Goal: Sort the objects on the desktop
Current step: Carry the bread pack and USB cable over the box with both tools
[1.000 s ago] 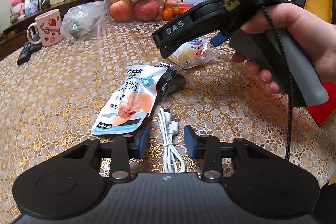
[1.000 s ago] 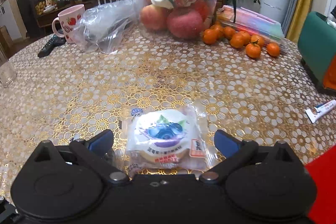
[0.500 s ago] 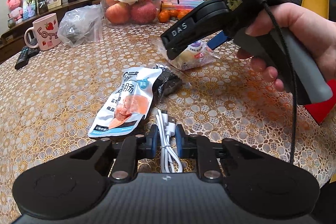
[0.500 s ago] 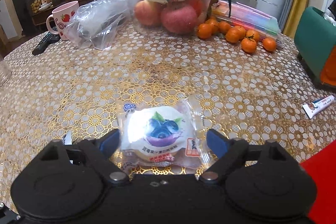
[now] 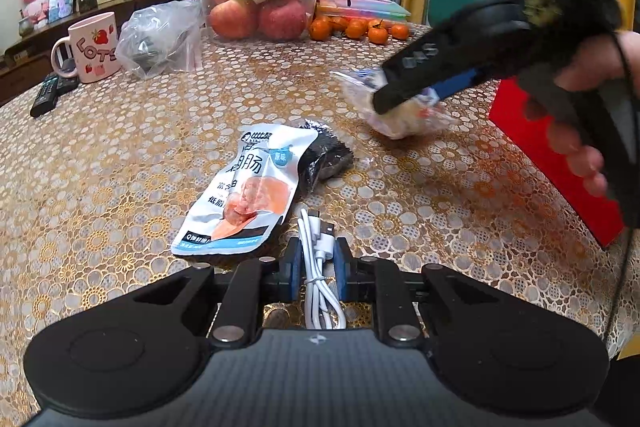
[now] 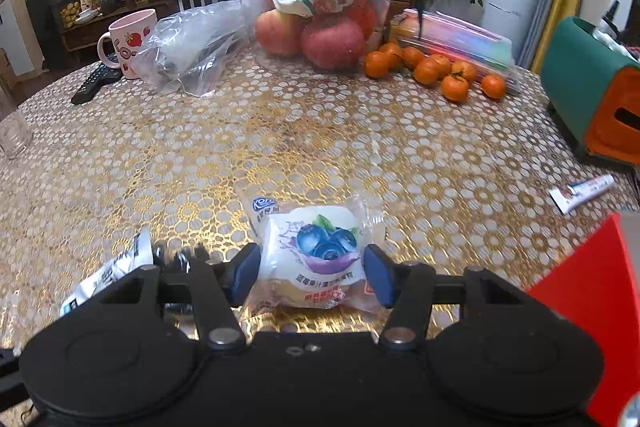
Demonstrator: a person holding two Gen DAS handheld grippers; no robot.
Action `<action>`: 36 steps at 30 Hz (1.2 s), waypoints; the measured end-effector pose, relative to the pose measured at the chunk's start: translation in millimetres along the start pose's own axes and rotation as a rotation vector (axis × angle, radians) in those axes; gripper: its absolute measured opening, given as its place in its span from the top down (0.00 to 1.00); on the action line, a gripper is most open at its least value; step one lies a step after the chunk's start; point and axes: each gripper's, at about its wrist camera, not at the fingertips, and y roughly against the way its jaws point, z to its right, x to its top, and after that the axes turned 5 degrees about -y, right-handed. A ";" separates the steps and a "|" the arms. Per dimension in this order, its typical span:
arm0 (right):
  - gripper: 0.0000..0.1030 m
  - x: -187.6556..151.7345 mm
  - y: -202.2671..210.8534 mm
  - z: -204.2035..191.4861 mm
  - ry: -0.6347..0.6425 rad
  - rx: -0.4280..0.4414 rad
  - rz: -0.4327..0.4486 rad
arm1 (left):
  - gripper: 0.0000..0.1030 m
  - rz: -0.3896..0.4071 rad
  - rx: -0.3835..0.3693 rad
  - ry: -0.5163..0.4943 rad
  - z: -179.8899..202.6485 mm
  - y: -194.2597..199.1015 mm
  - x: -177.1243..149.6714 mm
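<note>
Both pairs of jaws stand narrower than a second ago. At the bottom centre of the left wrist view, the left hand-held gripper [image 5: 316, 263], whose blue pads then stood apart on either side of the white cable [image 5: 316, 267], now clamps the bundled cable between them on the worktop [image 5: 120, 155]. Just above it in that frame the sausage packet [image 5: 248, 191] lies flat, overlapping a dark packet [image 5: 326, 157].

In the lower middle of the right wrist view, the right hand-held gripper [image 6: 312, 275], wide open a second ago, is closing its jaws on the blueberry cake packet [image 6: 316, 255]; the pads touch the wrapper's sides and the wrapper bulges. From the left wrist view this packet, at the right of the frame, is blurred and seems to hang clear of the worktop, though that is hard to judge. A red box [image 6: 584, 307] has come into the lower right of the right wrist view.
</note>
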 end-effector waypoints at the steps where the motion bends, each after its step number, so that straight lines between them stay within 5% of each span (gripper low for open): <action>1: 0.46 -2.4 3.9 2.1 -0.003 -0.001 -0.001 | 0.85 -0.003 -0.001 0.006 -0.6 0.6 -0.2; 21: 0.46 -60.5 85.6 10.7 -0.006 0.051 -0.029 | 0.85 -0.017 -0.023 0.087 4.0 31.2 -2.4; 36: 0.46 -77.2 159.0 27.1 -0.021 0.076 0.028 | 0.85 0.027 -0.097 0.087 26.9 79.1 23.6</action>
